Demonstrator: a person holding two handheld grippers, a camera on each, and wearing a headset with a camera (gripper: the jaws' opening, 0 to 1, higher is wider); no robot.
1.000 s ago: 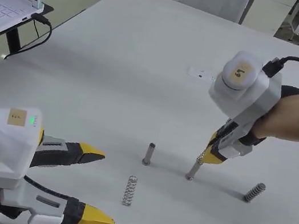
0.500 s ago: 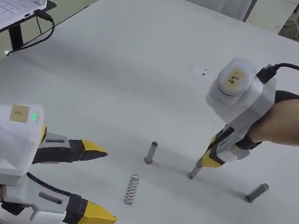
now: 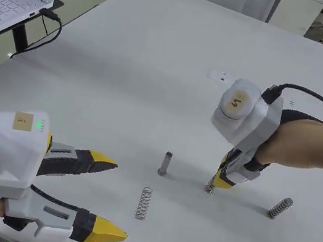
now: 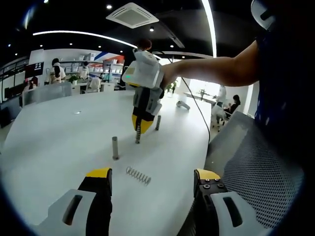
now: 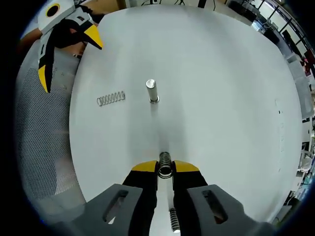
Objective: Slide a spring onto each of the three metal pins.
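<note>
Right gripper (image 3: 221,182), clamped on spring (image 5: 165,165), has dropped lower on mid-table pin (image 3: 208,187), so spring's nearly seated; left gripper (image 3: 117,200) splayed at front edge, loose spring (image 3: 144,203) beside bare pin (image 3: 165,163).

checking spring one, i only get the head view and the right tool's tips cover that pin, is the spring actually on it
observer: The right gripper view looks down the right tool; it is shut on a spring, seen end-on between the tips.
operator: how far down is it
observer: The left gripper view shows coils running below the tips, down close to the table; the pin inside is hidden.
operator: left tool ready for the next
observer: In its own view the left tool is open, the loose spring lying ahead between its tips, the bare pin beyond.
</note>
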